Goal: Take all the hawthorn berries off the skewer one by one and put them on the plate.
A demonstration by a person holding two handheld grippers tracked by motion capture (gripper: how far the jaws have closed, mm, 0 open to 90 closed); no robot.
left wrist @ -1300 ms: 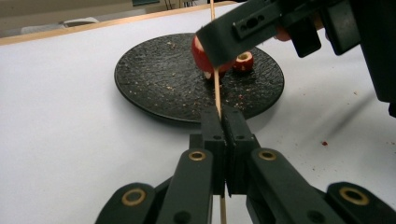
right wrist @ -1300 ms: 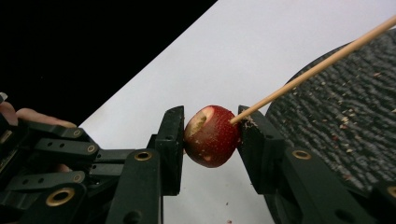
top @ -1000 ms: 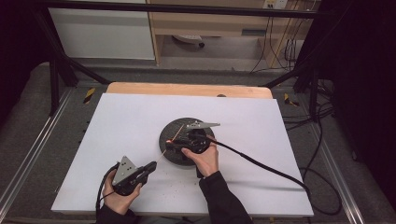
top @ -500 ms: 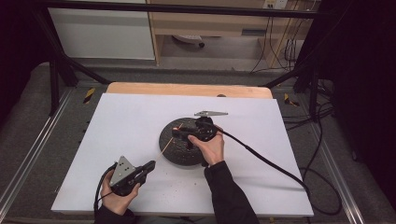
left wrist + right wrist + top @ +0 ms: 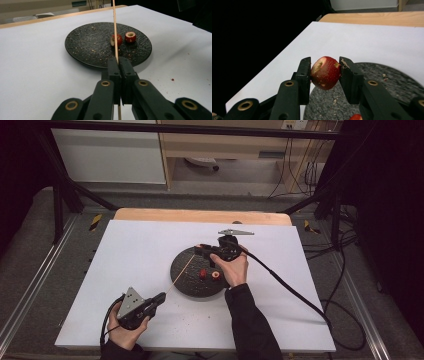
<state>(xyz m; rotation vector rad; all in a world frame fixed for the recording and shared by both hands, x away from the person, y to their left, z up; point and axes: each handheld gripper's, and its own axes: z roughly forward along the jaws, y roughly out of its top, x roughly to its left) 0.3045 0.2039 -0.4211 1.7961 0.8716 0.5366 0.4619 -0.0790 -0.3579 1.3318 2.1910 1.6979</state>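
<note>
The right hand-held gripper (image 5: 325, 72) pinches a red fruit piece (image 5: 326, 72), jaws pressed against both its sides, a pale cored hole showing at its upper left. In the high view that right hand-held gripper (image 5: 202, 250) sits over the far edge of the dark round plate (image 5: 187, 280), near the middle of the white counter (image 5: 130, 250). Two more cored red pieces (image 5: 209, 274) rest side by side on the plate, just in front of the person's right hand (image 5: 234, 267). Down at the near left, the left hand-held gripper (image 5: 119, 62) is pressed together on a thin wooden skewer (image 5: 115, 30), which rises straight up from the jaws. From above, the skewer (image 5: 181, 270) slants from the left hand-held gripper (image 5: 161, 297) toward the plate's far side. Crumbs speckle the plate and counter.
</note>
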